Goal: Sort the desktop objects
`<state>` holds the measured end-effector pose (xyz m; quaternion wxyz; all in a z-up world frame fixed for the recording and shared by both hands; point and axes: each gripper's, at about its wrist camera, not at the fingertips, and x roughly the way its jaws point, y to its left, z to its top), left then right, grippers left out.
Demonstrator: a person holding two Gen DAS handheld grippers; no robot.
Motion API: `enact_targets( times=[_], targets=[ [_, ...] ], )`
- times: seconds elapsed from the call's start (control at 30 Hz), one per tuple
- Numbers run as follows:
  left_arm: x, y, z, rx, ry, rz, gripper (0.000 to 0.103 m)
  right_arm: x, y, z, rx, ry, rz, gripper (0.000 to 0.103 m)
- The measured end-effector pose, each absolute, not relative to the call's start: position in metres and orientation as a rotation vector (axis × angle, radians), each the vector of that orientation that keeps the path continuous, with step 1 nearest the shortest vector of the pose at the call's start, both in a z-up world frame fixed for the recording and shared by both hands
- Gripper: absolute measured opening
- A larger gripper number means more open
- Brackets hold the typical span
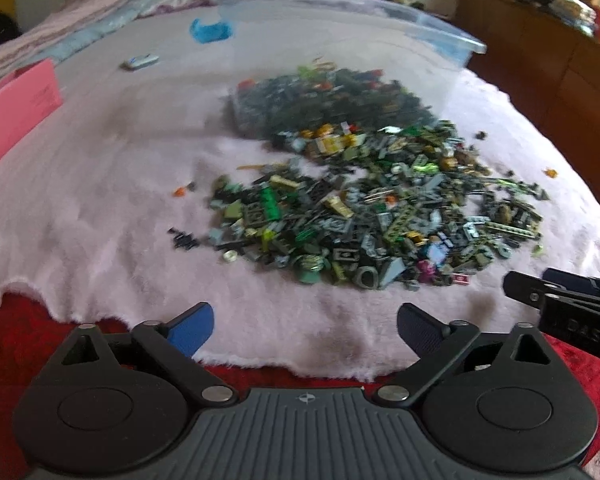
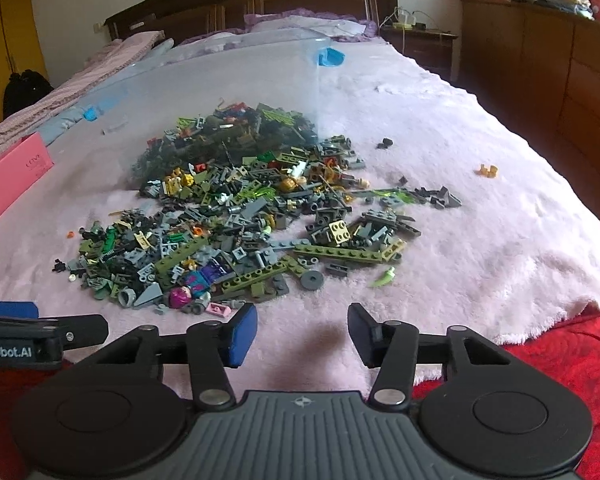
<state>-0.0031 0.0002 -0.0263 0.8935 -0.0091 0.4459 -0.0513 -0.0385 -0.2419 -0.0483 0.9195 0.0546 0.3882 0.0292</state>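
Observation:
A big pile of small toy bricks (image 1: 364, 200), mostly grey, green and black, lies on a pale pink fleece blanket (image 1: 100, 220); it also shows in the right wrist view (image 2: 252, 216). A clear plastic tub (image 1: 380, 40) lies tipped on its side behind the pile, with bricks spilling from it (image 2: 220, 80). My left gripper (image 1: 305, 330) is open and empty, near the blanket's front edge. My right gripper (image 2: 302, 334) is open and empty, just short of the pile. Each gripper shows at the edge of the other's view.
A pink box (image 1: 16, 116) stands at the left edge of the bed. A blue lid piece (image 2: 330, 57) lies far back. Stray bricks, one orange (image 2: 488, 170), lie to the right. A red cover (image 2: 560, 360) lies under the blanket. A wooden dresser (image 2: 540, 60) stands at the right.

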Motion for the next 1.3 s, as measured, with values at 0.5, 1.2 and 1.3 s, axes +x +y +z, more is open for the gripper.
enact_targets(
  times=[0.5,1.2,1.3],
  targets=[
    [0.013,0.027,-0.033,-0.011,0.893,-0.096,0.074,-0.024,-0.247,-0.056,0.11,0.801,0.056,0.051],
    [0.024,0.048,-0.047,0.013,0.84,-0.176,0.02,-0.017,-0.259,-0.063,0.075,0.77,0.001,0.05],
    [0.027,0.053,-0.047,-0.014,0.845,-0.173,0.017,-0.017,-0.259,-0.063,0.071,0.766,-0.005,0.05]
  ],
)
